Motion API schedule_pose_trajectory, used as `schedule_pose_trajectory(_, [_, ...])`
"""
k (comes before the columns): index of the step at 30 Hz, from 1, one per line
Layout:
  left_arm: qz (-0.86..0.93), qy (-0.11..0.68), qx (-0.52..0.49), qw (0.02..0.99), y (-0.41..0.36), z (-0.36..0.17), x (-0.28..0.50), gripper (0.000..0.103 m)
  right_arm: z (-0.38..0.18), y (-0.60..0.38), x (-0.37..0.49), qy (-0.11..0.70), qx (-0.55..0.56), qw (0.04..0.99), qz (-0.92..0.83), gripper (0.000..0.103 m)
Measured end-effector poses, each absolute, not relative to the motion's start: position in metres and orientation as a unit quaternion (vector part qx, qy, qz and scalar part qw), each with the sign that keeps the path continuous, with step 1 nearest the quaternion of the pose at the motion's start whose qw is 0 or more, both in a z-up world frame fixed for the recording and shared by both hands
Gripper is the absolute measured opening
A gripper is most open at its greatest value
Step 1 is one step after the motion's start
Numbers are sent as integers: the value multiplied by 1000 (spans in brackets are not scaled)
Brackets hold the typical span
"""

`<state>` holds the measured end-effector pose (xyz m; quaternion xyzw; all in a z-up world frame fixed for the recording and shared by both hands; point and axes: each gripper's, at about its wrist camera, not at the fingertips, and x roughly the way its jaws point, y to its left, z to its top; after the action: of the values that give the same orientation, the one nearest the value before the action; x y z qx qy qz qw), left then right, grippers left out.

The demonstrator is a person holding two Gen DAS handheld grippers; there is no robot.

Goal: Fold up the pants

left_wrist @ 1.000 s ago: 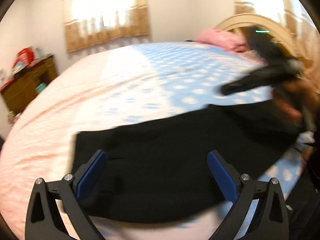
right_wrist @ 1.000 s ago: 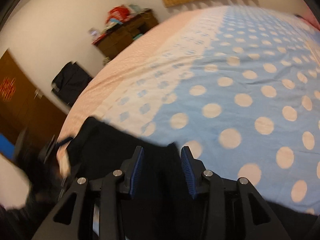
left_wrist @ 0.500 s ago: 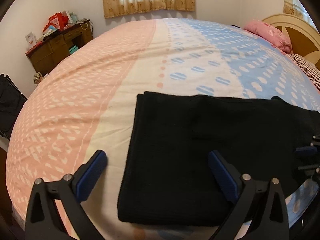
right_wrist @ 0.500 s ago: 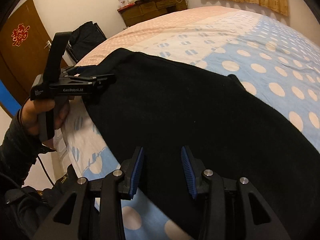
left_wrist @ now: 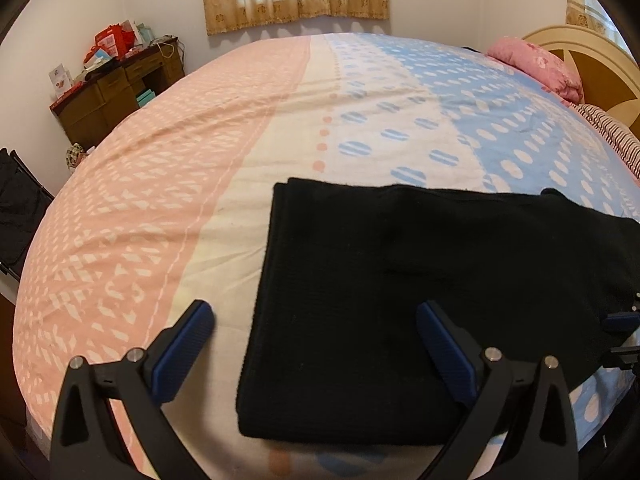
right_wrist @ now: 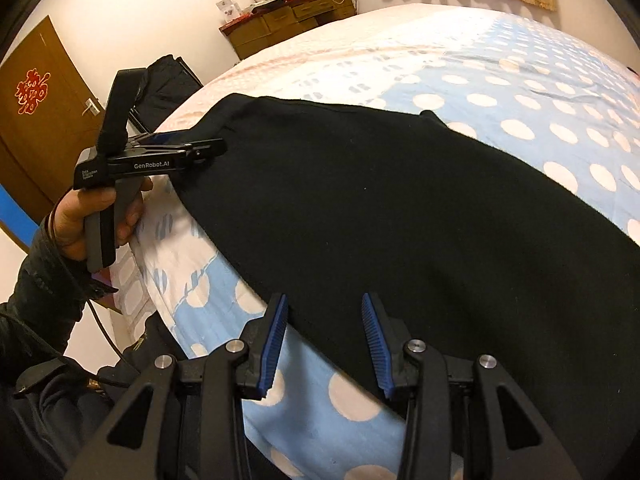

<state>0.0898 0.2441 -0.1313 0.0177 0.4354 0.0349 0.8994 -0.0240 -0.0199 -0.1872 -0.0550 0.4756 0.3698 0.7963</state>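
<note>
The black pants [left_wrist: 420, 280] lie folded in a flat rectangle near the front edge of the bed; they also show in the right wrist view [right_wrist: 400, 208]. My left gripper [left_wrist: 312, 344] is open wide over the folded left end, holding nothing. It also shows from the side in the right wrist view [right_wrist: 208, 150], at the pants' far corner. My right gripper [right_wrist: 324, 340] is open, its fingers straddling the near edge of the pants without clamping. Its tip shows at the right edge of the left wrist view [left_wrist: 624, 320].
The bed [left_wrist: 200, 168] has a pink, white and blue patterned cover. A pink pillow [left_wrist: 536, 64] and headboard [left_wrist: 592, 72] are at the far right. A wooden dresser [left_wrist: 112, 92] stands by the wall. A brown door [right_wrist: 36, 120] and black bag [right_wrist: 168, 76] are at left.
One second ago both grippers were moving with the pants in blur, the right one nearly closed on fabric. Now the pants lie flat and both grippers are open and nearly still.
</note>
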Motion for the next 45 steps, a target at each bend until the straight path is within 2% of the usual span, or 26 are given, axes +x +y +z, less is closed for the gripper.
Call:
schedule_pose_trajectory(5, [46, 437, 24, 898, 244, -126, 88, 103, -182, -34, -23, 474, -35, 800, 367, 41])
schedule_pose_trajectory(14, [53, 385, 48, 920, 229, -100, 79, 103, -177, -84, -6, 478, 7, 827, 296, 41])
schedule_pose_trajectory(20, [73, 413, 63, 905, 232, -116, 104, 103, -182, -89, -16, 468, -11, 833, 296, 41])
schedule_pose_trajectory(23, [48, 448, -5, 893, 257, -129, 115, 96, -183, -91, -17, 464, -7, 835, 296, 41])
schedule_pose_trajectory(24, [37, 443, -39, 895, 267, -128, 115, 96, -183, -93, -16, 464, -3, 835, 297, 41])
schedule_pose_trajectory(27, [14, 440, -75, 895, 278, -121, 118, 86, -185, -95, -14, 461, 7, 835, 298, 41])
schedule_pose_trajectory(31, [24, 444, -54, 894, 274, -123, 121, 88, -177, -96, -15, 462, 2, 836, 298, 41])
schedule_pose_trajectory(36, [69, 397, -11, 915, 252, -98, 102, 88, -152, -161, -14, 429, 13, 873, 233, 41])
schedule_pose_trajectory(39, [56, 373, 0, 926, 233, -80, 99, 95, -134, -223, -14, 406, 30, 897, 171, 41])
schedule_pose_trajectory(45, [-38, 379, 50, 923, 155, -74, 115, 96, -89, -369, -32, 356, 59, 933, 6, 41])
